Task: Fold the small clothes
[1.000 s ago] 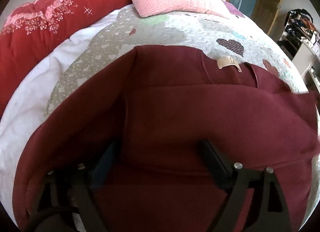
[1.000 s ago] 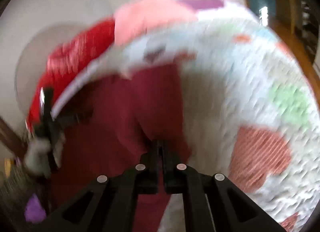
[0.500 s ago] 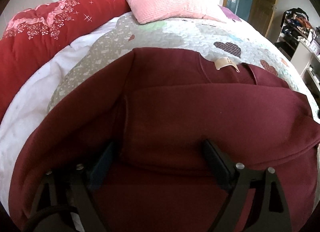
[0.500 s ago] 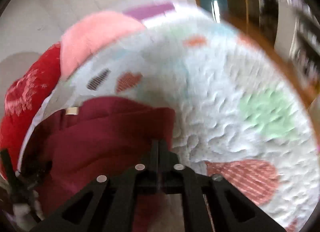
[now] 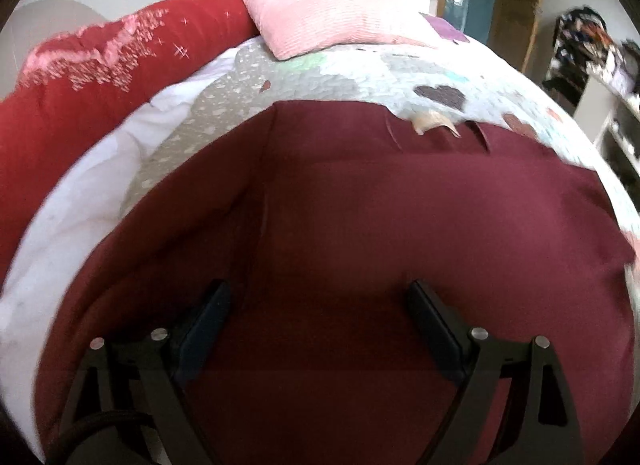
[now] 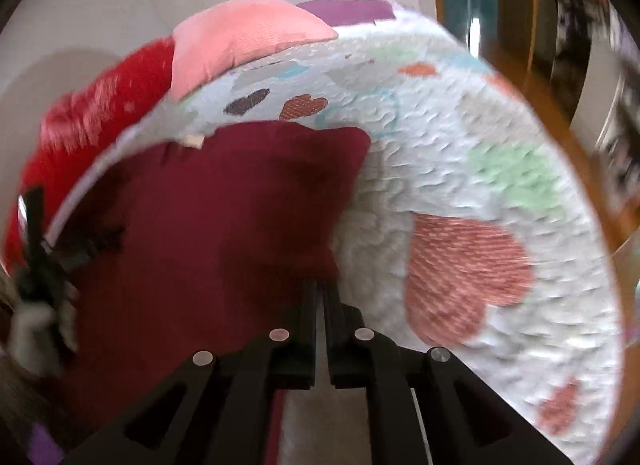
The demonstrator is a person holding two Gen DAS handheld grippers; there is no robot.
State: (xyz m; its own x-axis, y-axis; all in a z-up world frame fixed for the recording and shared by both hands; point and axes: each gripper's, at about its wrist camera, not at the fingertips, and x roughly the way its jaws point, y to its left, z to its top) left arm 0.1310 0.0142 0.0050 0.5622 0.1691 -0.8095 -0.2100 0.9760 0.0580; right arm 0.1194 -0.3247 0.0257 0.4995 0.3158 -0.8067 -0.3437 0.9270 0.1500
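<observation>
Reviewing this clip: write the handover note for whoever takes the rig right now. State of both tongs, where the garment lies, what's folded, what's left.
Left tongs: open wide, hovering over the maroon garment, gripping nothing.
Right tongs: shut, tips at the garment's near right corner; whether cloth is pinched cannot be told through the blur.
Garment: spread on the heart-print quilt, beige neck label at the far edge, pink pillow beyond it.
Done: a layer appears already folded in over the body, leaving a roughly rectangular shape.
Left: probably folding it in half again and smoothing it out.
</observation>
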